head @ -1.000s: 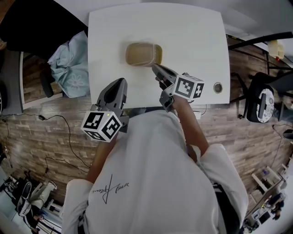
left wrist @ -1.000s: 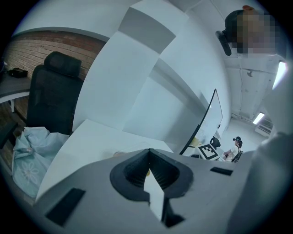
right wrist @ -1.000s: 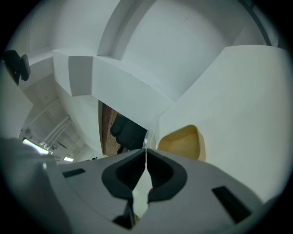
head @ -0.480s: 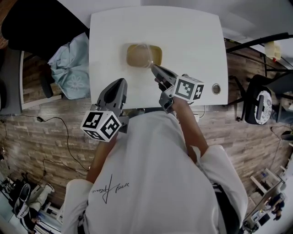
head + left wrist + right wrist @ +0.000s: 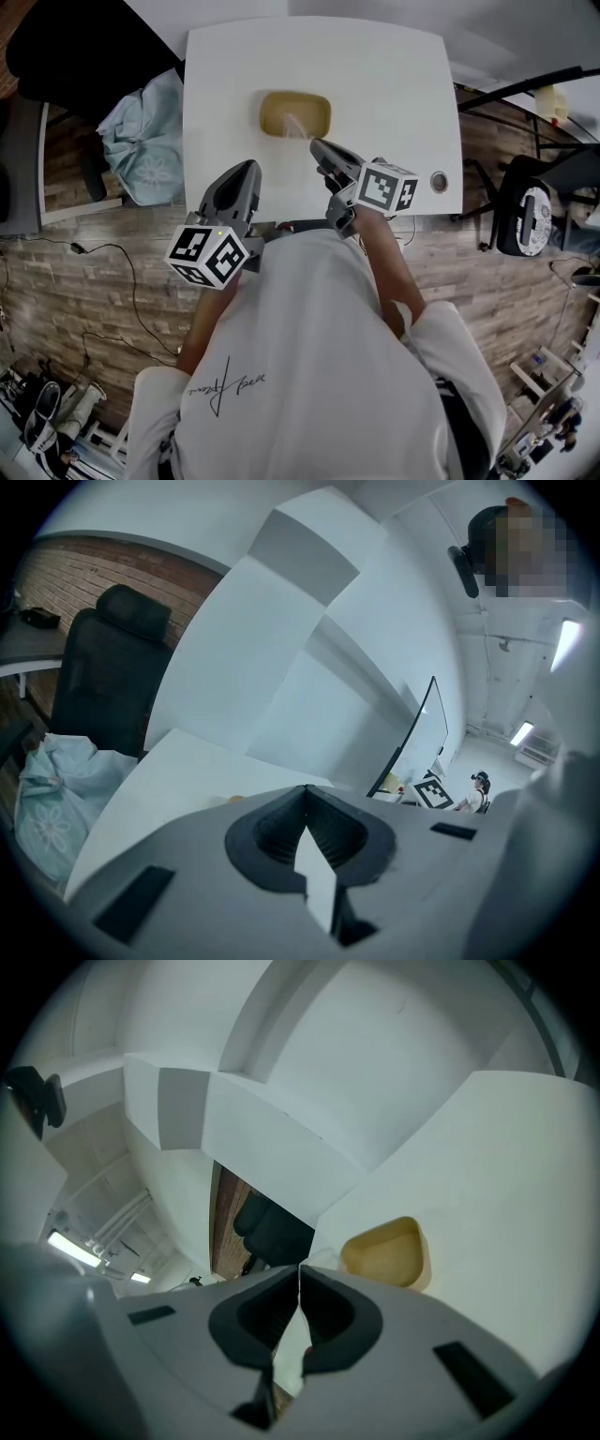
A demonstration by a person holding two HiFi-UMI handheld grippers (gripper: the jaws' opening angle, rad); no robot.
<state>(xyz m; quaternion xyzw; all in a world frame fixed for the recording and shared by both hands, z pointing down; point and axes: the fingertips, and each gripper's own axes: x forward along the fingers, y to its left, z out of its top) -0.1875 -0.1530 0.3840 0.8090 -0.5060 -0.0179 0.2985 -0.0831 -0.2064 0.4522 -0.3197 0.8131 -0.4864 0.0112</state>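
Grip firm with right gripper [image 5: 315, 143], jaws pinched shut on what looks like a thin clear piece [image 5: 322, 1258], go low and slow over yellow tray [image 5: 279, 111] mid white table [image 5: 394, 75], and park left gripper [image 5: 247, 169], shut and empty, at near edge.

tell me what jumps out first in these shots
A tan tray sits on the white table. The right gripper points at it, jaws shut on a faint clear film; the left gripper hangs shut over the table's near edge.
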